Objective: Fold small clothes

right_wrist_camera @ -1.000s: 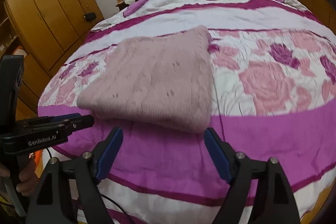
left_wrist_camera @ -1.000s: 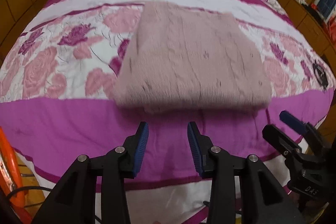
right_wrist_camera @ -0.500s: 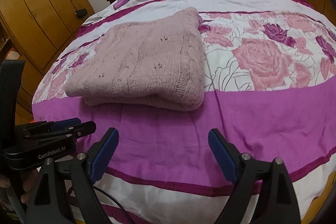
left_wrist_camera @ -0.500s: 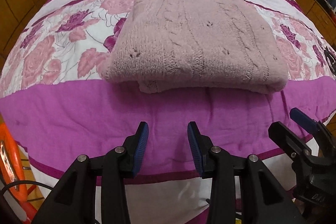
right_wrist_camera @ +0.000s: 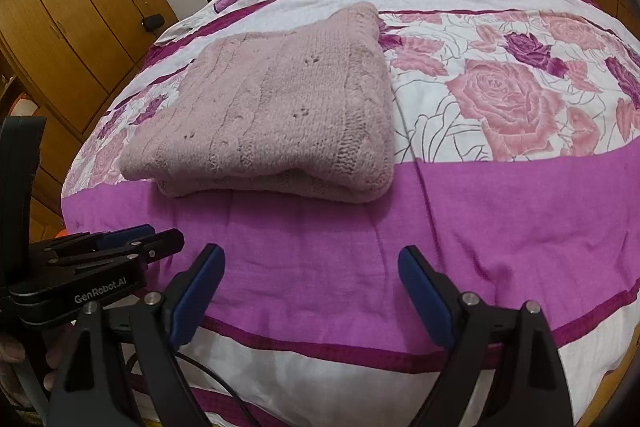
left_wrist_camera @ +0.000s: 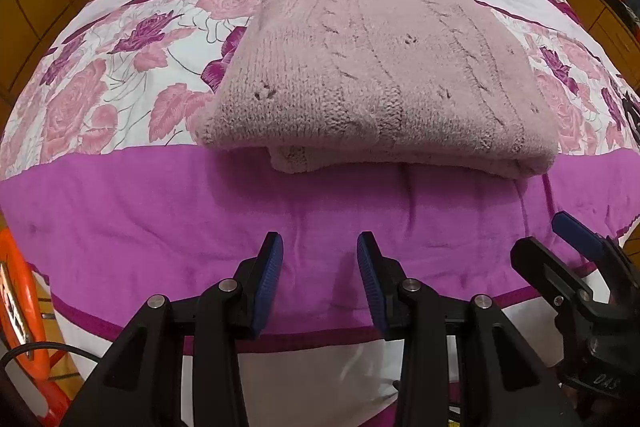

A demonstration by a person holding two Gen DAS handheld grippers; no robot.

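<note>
Folded pink sweater [left_wrist_camera: 384, 75] lying squared on the bed [left_wrist_camera: 280, 219], folding apparently complete; left gripper [left_wrist_camera: 320, 267] jaws narrowly apart, right gripper [right_wrist_camera: 312, 279] jaws just widened, both empty

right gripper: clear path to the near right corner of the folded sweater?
Probably yes. The right gripper is open and empty, and only bare purple bedspread lies between its fingers and the pink knit sweater. The left gripper sits off to the side.
</note>
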